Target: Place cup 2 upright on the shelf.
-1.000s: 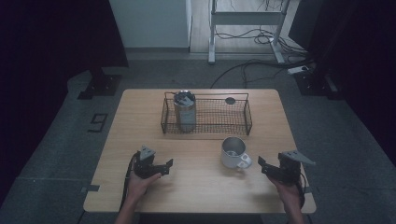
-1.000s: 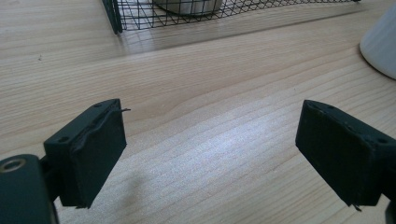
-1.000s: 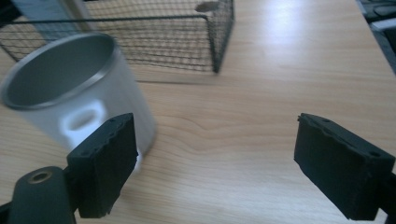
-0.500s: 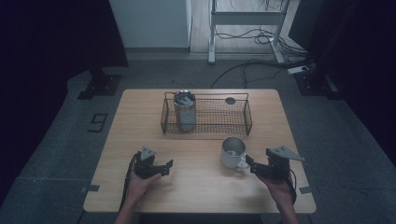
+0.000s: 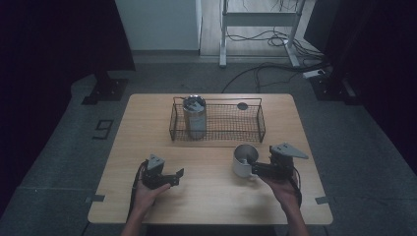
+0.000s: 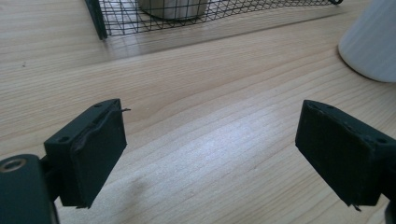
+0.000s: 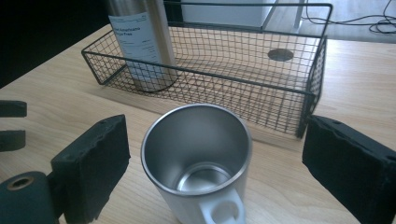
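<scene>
both jaws gape empty, the right gripper flanking the mug just before the basket, the left gripper over bare table near the front edge.

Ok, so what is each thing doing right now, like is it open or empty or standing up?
Mug: upright on the table, empty, handle toward the right gripper, between its jaws, untouched.
Steel bottle: upright in the basket's left end.
Wire basket: on the table, holding the bottle.
Left gripper: open, over bare table.
Right gripper: open around the mug.
</scene>
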